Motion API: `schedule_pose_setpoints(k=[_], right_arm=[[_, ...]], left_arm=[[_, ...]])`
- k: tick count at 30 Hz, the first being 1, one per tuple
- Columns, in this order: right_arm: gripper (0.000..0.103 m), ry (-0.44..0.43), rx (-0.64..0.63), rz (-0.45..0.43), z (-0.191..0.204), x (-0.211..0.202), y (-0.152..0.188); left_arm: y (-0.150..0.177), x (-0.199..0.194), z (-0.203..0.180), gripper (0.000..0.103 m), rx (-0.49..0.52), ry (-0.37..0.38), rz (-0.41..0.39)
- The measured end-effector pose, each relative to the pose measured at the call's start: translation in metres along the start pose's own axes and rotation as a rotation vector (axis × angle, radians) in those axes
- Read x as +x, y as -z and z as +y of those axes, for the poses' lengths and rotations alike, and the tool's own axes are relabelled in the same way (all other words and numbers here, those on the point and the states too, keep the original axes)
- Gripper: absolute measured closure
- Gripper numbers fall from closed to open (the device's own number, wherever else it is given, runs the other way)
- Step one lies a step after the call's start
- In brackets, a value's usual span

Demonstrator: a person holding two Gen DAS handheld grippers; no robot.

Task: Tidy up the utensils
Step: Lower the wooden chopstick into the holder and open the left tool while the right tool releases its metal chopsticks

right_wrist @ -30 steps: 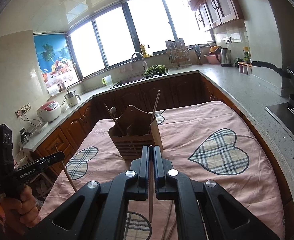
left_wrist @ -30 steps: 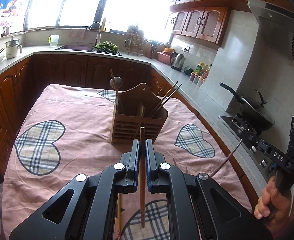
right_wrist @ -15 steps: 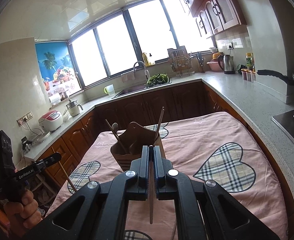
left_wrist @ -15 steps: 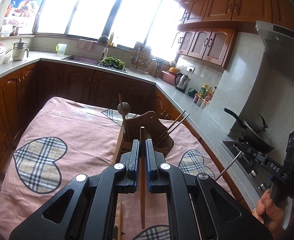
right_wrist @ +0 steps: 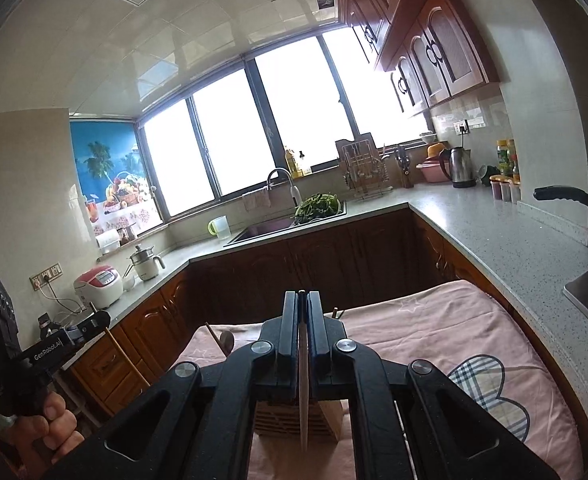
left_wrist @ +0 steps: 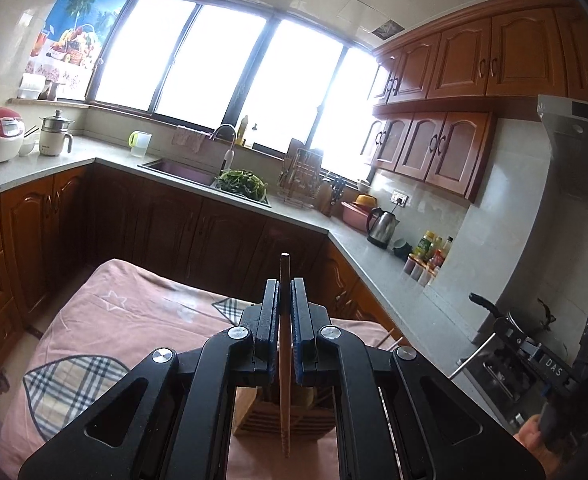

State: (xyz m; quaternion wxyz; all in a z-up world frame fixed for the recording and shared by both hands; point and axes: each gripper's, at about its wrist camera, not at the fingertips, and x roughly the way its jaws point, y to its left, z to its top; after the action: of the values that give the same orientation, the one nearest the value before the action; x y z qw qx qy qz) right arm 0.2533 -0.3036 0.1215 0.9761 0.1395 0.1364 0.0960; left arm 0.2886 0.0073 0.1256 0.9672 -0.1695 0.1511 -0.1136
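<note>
Two claws, each one clenched on a single stick! Our left claw (left_wrist: 285, 300) pinches a brown wooden chopstick (left_wrist: 284, 380) upright between its blue pads, tip poking out above the jaws. Our right claw (right_wrist: 302, 320) grips a paler chopstick (right_wrist: 303, 392) the same way. Just below and beyond both claws we see the slatted wooden utensil holder (right_wrist: 294, 416) standing on the pink heart-patterned bench (right_wrist: 454, 328), a spoon (right_wrist: 225, 338) sticking up to the right claw's left.
</note>
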Motion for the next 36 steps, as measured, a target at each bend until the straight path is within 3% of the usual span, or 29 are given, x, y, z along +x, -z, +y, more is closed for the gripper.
schedule_pose_setpoints(k=[6,11,20,26,29,36], right_arm=[[0.099,-0.010,0.018,-0.049,-0.001,0.031,-0.012],[0.099,0.009,0.029,-0.053,-0.004,0.058,-0.002],[0.099,0.037,0.062,0.017,-0.020,0.098,0.034],[0.099,0.036,0.086,0.073,-0.026,0.113,0.051],[0.099,0.035,0.091,0.091,-0.026,0.117,0.057],[0.098,0.036,0.096,0.104,-0.029,0.117,0.054]], left_arm=[[-0.015,0.031,0.006,0.098,-0.034,-0.029,-0.057],[-0.005,0.062,0.012,0.098,-0.049,-0.064,-0.062],[0.041,0.109,0.026,0.098,-0.066,-0.098,0.046],[0.062,0.129,0.022,0.097,-0.020,-0.095,0.133],[0.066,0.130,0.015,0.097,0.023,-0.104,0.146],[0.067,0.130,0.013,0.097,0.021,-0.100,0.162]])
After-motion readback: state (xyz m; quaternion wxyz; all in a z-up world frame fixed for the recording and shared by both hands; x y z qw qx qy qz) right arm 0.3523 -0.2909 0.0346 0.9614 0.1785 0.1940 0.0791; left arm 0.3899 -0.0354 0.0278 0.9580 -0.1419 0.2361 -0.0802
